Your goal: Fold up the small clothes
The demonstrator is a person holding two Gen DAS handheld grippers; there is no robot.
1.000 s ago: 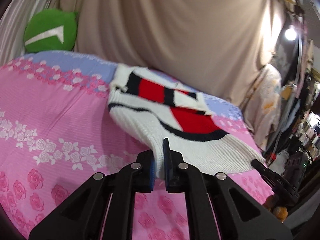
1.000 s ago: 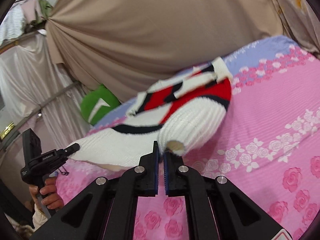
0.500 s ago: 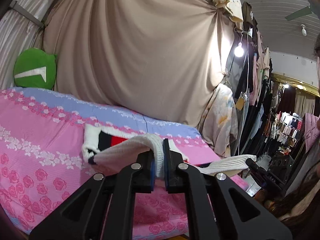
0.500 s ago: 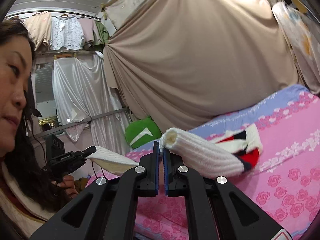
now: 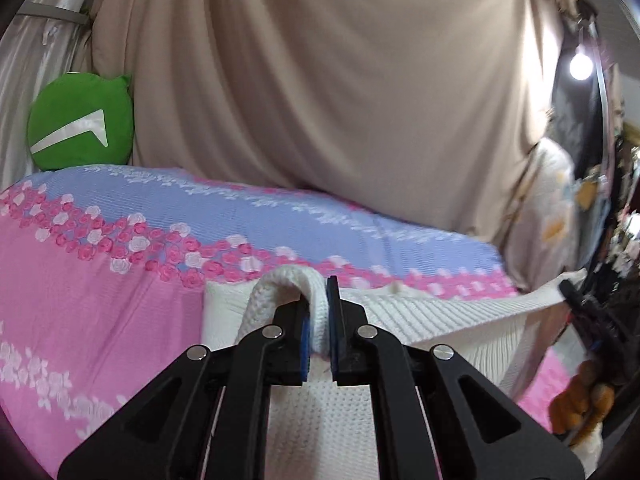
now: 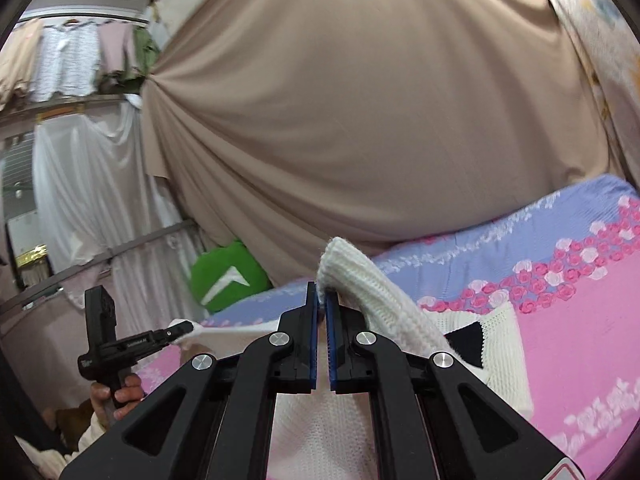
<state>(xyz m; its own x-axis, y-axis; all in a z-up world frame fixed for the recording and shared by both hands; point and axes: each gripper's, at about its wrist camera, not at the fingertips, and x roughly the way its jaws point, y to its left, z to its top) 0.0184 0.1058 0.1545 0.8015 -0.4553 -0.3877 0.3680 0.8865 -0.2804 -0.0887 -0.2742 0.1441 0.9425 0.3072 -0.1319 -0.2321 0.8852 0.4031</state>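
Observation:
A small white knit sweater point(image 5: 420, 312) with black and red panels is stretched between my two grippers above the pink flowered bed sheet point(image 5: 80, 300). My left gripper point(image 5: 319, 300) is shut on a white fold of the sweater. My right gripper point(image 6: 321, 300) is shut on another white edge of the sweater point(image 6: 372, 292); a black patch of the sweater point(image 6: 468, 340) shows to its right. Each view shows the other gripper at the far end of the cloth: the right gripper point(image 5: 576, 300) and the left gripper point(image 6: 176, 330).
A green round cushion point(image 5: 80, 120) leans against the beige curtain point(image 5: 340, 100) behind the bed. A lilac band point(image 5: 280, 216) runs along the sheet's far side. Hanging clothes point(image 6: 72, 64) and a lit bulb point(image 5: 580, 66) are at the room's edges.
Both grippers have lowered and moved forward over the bed with the sweater still held. The sweater's white body now hangs spread between them, with most of the red panel out of sight.

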